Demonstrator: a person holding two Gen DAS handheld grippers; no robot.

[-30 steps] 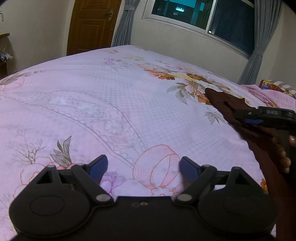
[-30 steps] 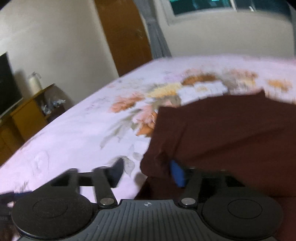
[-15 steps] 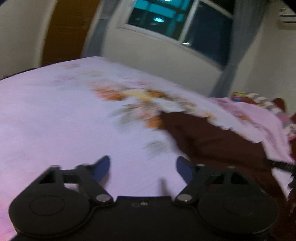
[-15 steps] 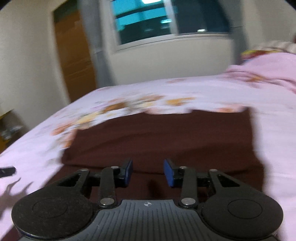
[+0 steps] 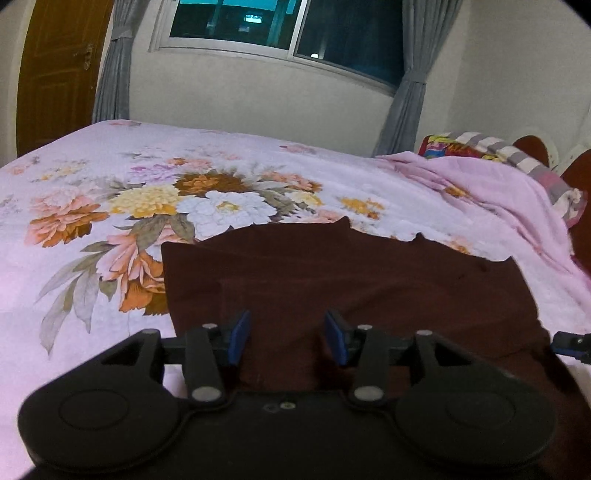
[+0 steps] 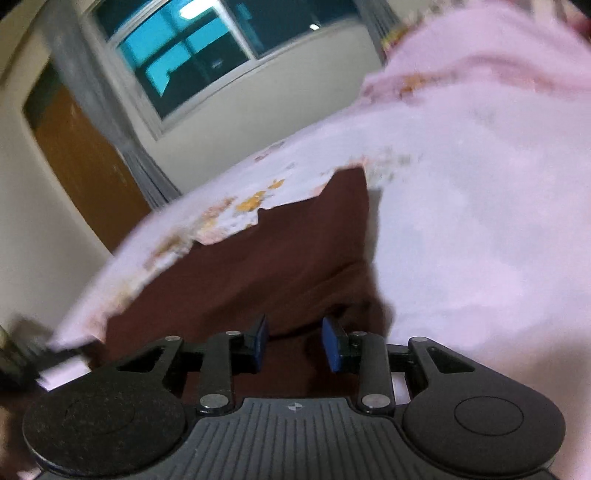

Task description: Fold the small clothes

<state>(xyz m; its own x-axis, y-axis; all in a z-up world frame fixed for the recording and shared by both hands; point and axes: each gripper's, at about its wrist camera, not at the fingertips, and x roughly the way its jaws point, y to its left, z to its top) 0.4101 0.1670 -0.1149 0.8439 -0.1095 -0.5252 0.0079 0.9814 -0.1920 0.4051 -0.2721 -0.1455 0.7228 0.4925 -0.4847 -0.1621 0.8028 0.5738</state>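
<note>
a home bedroom. a bed fills most of the left wrist view, spread with a pink floral sheet. a pink blanket and a striped, colourful pillow lie bunched at its right end. behind it, a sliding window shows dark outside, with grey curtains tied back at each side. a brown wooden door stands at left in a cream wall.

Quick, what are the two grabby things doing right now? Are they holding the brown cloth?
Left gripper: open, fingers apart above the brown cloth, holding nothing.
Right gripper: open, fingers apart at the cloth's near edge, holding nothing.
</note>
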